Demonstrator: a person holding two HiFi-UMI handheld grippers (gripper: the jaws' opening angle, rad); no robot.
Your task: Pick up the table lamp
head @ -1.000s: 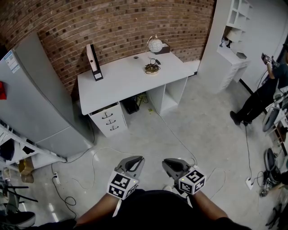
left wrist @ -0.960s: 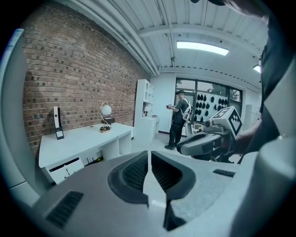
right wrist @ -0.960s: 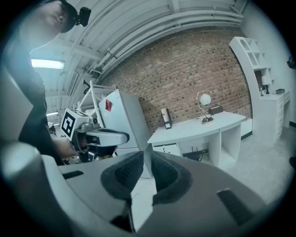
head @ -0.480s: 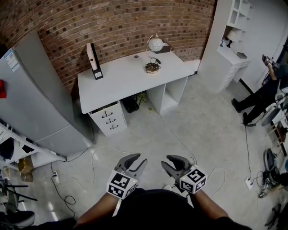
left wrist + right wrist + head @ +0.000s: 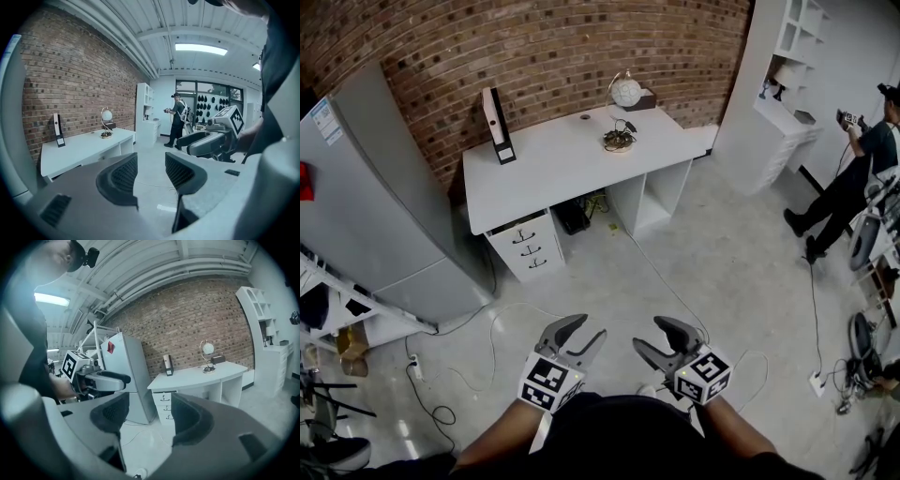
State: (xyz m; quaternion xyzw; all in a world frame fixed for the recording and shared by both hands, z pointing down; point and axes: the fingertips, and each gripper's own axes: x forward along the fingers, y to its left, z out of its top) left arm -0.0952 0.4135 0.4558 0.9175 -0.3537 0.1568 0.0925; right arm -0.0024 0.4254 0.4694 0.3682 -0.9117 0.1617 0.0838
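Approach not yet begun: left gripper (image 5: 586, 327) and right gripper (image 5: 648, 332), jaws just opening and empty, are well apart from the table lamp (image 5: 624, 92) on the table (image 5: 548, 164). Next, probably, walk closer.

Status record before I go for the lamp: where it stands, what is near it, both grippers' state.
lamp: table lamp upright at the back right of the white desk
near it: cable tangle just in front; file holder at the desk's left
left gripper: jaws apart, just been opening, nothing between them
right gripper: jaws apart, just been opening, nothing between them
position: both grippers over the floor, well short of the desk
progress: lamp untouched
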